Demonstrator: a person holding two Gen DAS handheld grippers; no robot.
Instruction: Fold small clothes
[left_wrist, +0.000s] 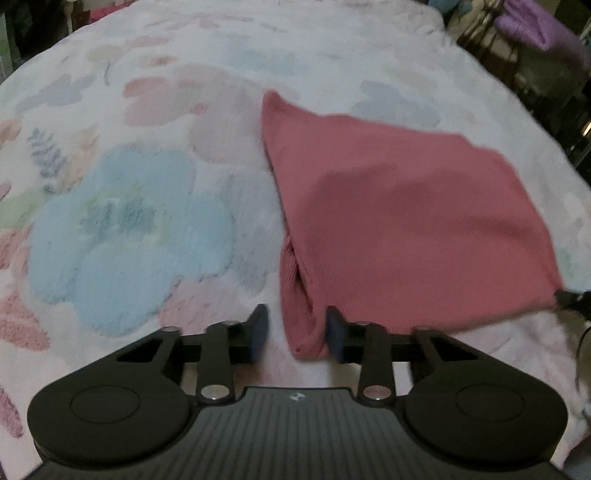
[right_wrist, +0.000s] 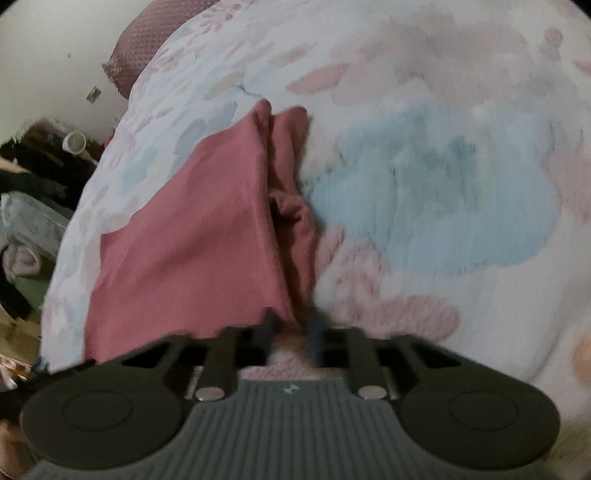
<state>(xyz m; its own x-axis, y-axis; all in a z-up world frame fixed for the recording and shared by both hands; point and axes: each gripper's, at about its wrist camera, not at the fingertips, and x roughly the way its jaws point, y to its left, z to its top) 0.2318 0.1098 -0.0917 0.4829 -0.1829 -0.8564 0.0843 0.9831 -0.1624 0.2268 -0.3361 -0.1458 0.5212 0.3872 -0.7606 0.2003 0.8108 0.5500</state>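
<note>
So we've got the pink ribbed knit garment (left_wrist: 406, 206) stretched between both: left hand-held gripper (left_wrist: 295, 332) spread around one corner, right hand-held gripper (right_wrist: 291, 332) pinching the other.

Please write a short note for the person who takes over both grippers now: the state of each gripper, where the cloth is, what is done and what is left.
Left gripper: jaws part open, a corner of the pink cloth between them; the pads do not clearly press on it.
Right gripper: blurred, jaws nearly shut at another near corner of the cloth; a firm hold cannot be confirmed.
The cloth lies on the flowered blanket, already folded over at least once, with layers showing along one edge.
Left to do: probably check both holds, make the next fold, then flatten it.
</note>
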